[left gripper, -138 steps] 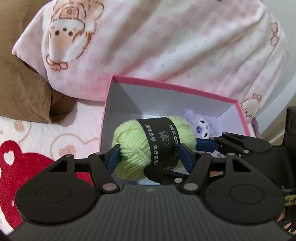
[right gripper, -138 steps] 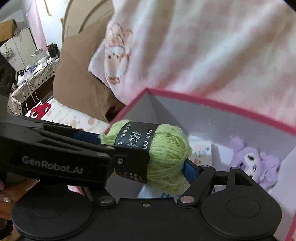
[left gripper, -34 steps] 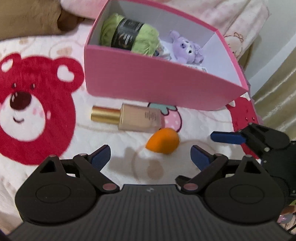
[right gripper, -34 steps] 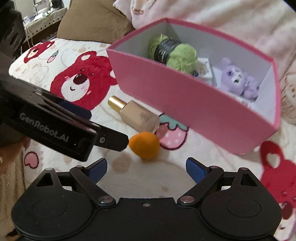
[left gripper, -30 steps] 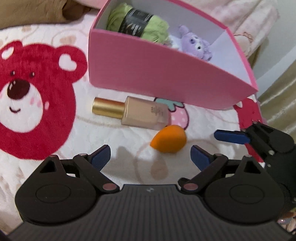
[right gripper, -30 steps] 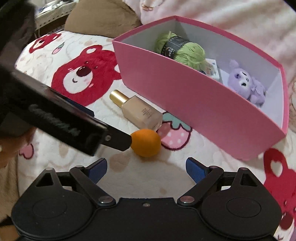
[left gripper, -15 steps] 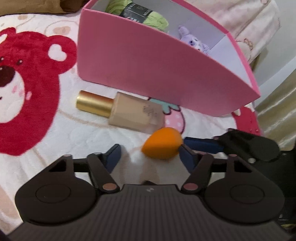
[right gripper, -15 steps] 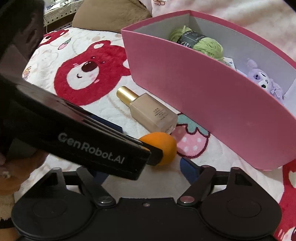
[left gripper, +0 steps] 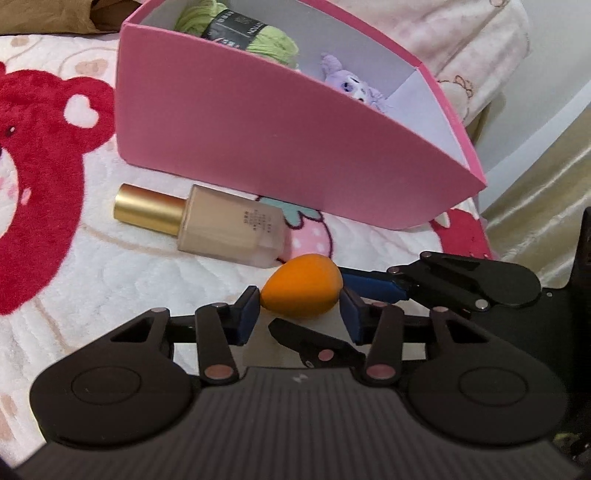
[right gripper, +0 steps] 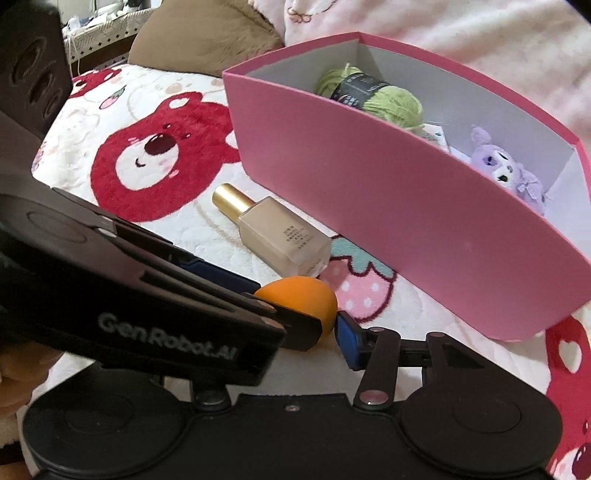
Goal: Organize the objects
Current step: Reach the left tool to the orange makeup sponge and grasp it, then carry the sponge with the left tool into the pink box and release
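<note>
An orange egg-shaped makeup sponge (left gripper: 301, 286) lies on the bear-print blanket (left gripper: 122, 280). My left gripper (left gripper: 299, 306) has its blue pads touching both ends of the sponge, and its jaws are closing. My right gripper (right gripper: 295, 317) comes in from the right, also closing, with the sponge (right gripper: 306, 291) between its jaws. One blue right finger (right gripper: 347, 332) sits at the sponge's edge; the other is hidden behind the left gripper's black body (right gripper: 166, 325). Just beyond lies a beige foundation bottle (left gripper: 225, 230) with a gold cap.
A pink box (left gripper: 258, 125) stands behind the bottle and holds a green yarn ball (left gripper: 266, 40) and a purple plush toy (left gripper: 351, 83). Pink bedding (right gripper: 461, 29) and a brown pillow (right gripper: 207, 37) lie past the box. A curtain (left gripper: 535, 206) hangs at the right.
Both grippers have come down and forward onto the orange sponge. Their jaws went from wide apart to narrow around it. The yarn ball carried earlier now rests in the box.
</note>
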The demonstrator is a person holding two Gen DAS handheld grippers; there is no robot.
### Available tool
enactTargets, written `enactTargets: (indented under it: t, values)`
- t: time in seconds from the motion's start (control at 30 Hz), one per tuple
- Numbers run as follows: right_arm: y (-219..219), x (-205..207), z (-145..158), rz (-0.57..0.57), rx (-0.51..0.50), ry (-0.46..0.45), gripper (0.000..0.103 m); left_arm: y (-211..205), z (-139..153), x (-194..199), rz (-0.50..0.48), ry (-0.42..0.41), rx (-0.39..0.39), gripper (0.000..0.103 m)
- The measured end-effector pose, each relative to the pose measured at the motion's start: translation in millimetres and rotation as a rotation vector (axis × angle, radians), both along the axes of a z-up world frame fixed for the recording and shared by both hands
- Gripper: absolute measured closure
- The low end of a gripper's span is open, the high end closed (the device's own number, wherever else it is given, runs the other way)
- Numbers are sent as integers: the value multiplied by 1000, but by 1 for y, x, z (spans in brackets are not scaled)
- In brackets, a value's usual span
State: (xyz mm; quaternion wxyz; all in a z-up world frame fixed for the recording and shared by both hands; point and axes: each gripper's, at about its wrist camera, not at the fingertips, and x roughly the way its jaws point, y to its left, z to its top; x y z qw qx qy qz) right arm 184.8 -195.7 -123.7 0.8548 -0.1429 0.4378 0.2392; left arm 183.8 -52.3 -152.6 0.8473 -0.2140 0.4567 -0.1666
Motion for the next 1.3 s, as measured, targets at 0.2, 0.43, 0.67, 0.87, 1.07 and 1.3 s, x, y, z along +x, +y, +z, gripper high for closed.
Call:
enactTargets:
  t: [0.2,0.43,0.67,0.87,1.07,1.3]
  values:
    - [-2,-7,11,2,6,-36,48,-1,12,-6,-17,-37,-4,58]
    - [0,-16,29,-3,25,-59,48,8,31,-17,-35,-76,-25,58]
    - [-2,-35,60,-34,81,-75,48,14,62,-36,-89,-129,-39,58]
    - [-4,-52,80,-85,139,-105,47,18,87,-44,-127,-125,-52,58]
    - [-12,-66,103,-147,227,-159,47,18,126,-49,-223,-182,-12,56]
    - [-11,-61,144,-148,224,-238,47,11,177,-38,-269,-219,57,58]
